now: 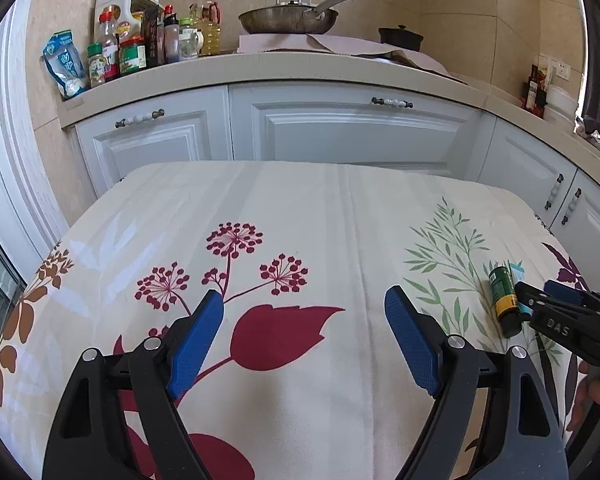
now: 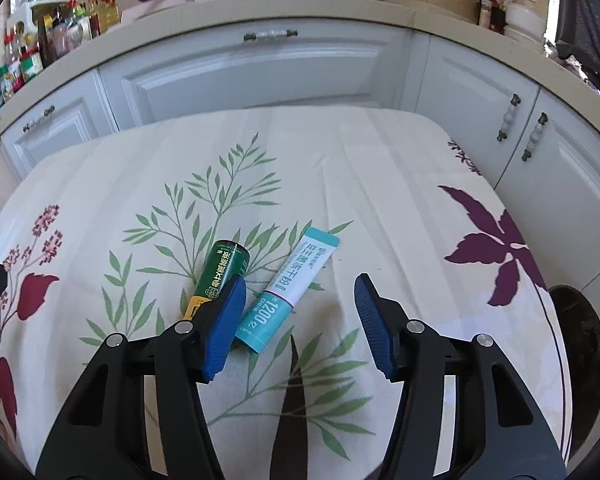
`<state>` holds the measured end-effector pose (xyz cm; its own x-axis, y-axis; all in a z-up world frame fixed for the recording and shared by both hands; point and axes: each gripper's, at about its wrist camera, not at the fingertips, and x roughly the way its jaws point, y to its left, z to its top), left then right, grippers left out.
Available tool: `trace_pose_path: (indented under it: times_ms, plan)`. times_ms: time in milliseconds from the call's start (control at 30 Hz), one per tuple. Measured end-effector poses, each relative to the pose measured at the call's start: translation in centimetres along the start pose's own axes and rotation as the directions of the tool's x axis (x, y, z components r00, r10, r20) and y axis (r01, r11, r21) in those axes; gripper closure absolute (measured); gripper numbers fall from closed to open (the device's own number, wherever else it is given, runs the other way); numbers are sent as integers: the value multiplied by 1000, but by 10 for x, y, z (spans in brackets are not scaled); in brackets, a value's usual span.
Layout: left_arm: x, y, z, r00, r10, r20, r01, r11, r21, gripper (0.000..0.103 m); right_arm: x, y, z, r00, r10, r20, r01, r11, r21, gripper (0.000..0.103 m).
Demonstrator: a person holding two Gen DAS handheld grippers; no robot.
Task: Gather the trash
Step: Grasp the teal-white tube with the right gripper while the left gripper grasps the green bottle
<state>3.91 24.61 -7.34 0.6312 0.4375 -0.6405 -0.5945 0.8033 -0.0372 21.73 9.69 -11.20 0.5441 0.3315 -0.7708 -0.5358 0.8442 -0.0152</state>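
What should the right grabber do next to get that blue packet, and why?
Probably ease the right gripper forward and down, then close. The teal packet lies flat on the tablecloth between its open pads, not yet pinched; the green tube sits just outside the left pad.

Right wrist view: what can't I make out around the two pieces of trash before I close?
- Green tube: lower end hidden behind the right gripper's left finger.
- Teal sachet: near corner hidden by that finger; contact unclear.
- Left wrist view: sachet mostly hidden behind the tube and the right gripper's fingers.
- Dark round object: cut off by the table edge, unidentifiable.
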Motion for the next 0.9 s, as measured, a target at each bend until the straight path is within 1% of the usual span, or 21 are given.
trace_pose_path:
  times_ms: [100, 133, 200, 233, 300, 333, 600, 900]
  plan:
    - [2, 0, -1, 1000, -11, -9, 11, 1000, -1, 23, 6, -1, -1, 1000, 8, -24, -8, 1000, -3, 62]
    - [2, 0, -1, 1000, -14, -11, 14, 1000, -1, 23, 6, -2, -1, 1000, 7, -23, -7, 1000, 0, 63]
    - [3, -2, -2, 1000, -21, -15, 21, 1000, 0, 23, 5, -3, -1, 1000, 5, -21, -5, 1000, -2, 70]
    - [3, -2, -3, 1000, -24, -17, 24, 1000, 0, 23, 5, -3, 0, 1000, 7, -19, -7, 1000, -4, 72]
    - [4, -4, -3, 999, -32, -22, 32, 999, 1, 23, 5, -4, -1, 1000, 10, -19, -10, 1000, -7, 82]
    - [5, -5, -3, 999, -36, -25, 36, 999, 1, 23, 5, -5, -1, 1000, 11, -19, -11, 1000, -8, 84]
    - [3, -22, -5, 997, -65, -32, 66, 998, 17, 22, -2, -14, -6, 1000, 17, -8, -17, 1000, -2, 86]
    - [1, -56, -9, 994, -105, -41, 108, 992, 61, 22, -20, -42, -16, 1000, 2, 22, -3, 999, 32, 86]
